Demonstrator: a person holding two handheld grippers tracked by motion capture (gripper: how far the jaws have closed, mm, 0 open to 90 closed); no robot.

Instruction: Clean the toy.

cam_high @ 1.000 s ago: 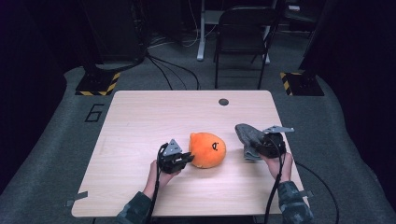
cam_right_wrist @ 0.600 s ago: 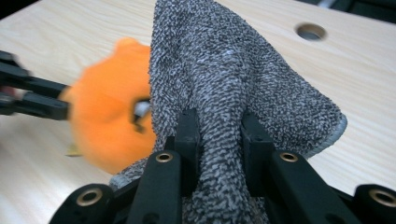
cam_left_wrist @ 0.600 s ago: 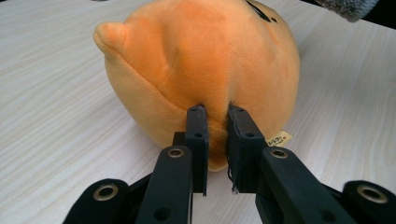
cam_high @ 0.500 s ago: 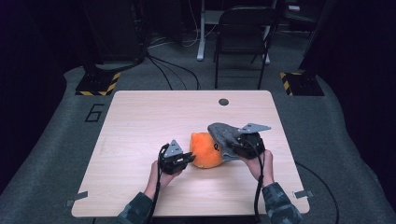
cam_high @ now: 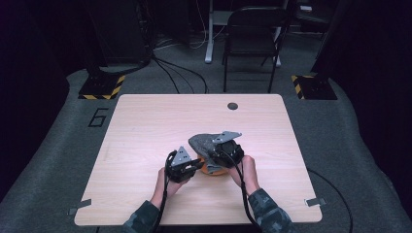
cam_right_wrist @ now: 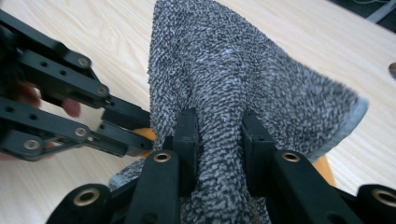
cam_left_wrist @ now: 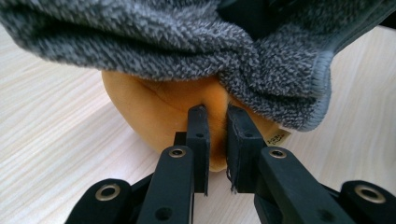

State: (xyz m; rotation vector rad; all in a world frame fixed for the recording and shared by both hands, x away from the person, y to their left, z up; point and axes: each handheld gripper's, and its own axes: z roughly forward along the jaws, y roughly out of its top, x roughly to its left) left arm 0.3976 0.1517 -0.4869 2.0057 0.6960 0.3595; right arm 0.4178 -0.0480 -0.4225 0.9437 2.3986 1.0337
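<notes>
Pale wood is what you are working on — a light tabletop (cam_high: 145,126) seen from above, with your two forearms coming in from its near edge. Starting at the left: your left gripper (cam_high: 197,165) lies low on the table, its jaws nearly together and pinching a fold of an orange plush toy (cam_high: 214,171). In the left gripper view the two black pads (cam_left_wrist: 198,135) squeeze a ridge of the toy's soft orange fabric (cam_left_wrist: 159,109), and the toy rests on the table, held steady. A small sewn-in label pokes out at its lower right edge.

Moving right, a grey terry cloth (cam_high: 206,142) hangs over the top of the toy. In the high view it hides most of the orange, leaving a sliver visible beneath. The left gripper view shows the cloth (cam_left_wrist: 154,37) draped across the toy's upper part like a roof, its hemmed edge dropping down on the right.

Farther right, your right gripper (cam_high: 217,150) is above the toy and grips the cloth. In the right gripper view its jaws are closed on a thick bunched fold of the grey fabric (cam_right_wrist: 224,93), which fans out beyond them.

As for progress — the cloth looks brought over the toy but not yet let go. Judging from this, what is left is to settle or spread it so the toy is covered, then release both grips. Near the table's far edge sits a small dark round cap (cam_high: 232,106), untouched.
</notes>
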